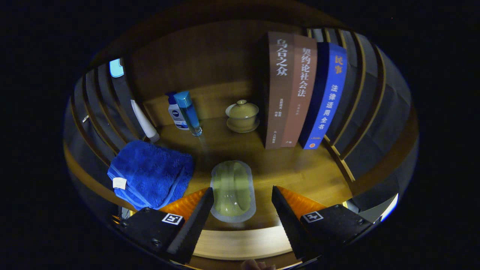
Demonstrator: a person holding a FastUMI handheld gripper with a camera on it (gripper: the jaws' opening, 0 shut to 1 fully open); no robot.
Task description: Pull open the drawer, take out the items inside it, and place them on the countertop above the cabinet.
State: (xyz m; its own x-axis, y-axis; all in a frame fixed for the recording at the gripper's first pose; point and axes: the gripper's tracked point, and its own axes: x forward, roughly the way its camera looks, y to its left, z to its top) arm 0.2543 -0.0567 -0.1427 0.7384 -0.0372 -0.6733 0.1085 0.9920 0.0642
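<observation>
Wooden desk [300,172] lit dim, front edge just beyond the fingertips. Gripper [242,193] fingers spread wide apart, gripping nothing. Oval pale-green tray [233,191] flat on desk near front edge, seen between the fingers, touching neither. Blue towel [150,174] bunched at left front edge, white tag showing. Toward rear left corner: white pump bottle [176,114] with clear blue bottle [189,112] just in front of it, both upright. Lidded tan cup on saucer [242,116] at rear centre. Three books [300,93] upright along right side, spines facing forward. Drawer: cannot tell where.
</observation>
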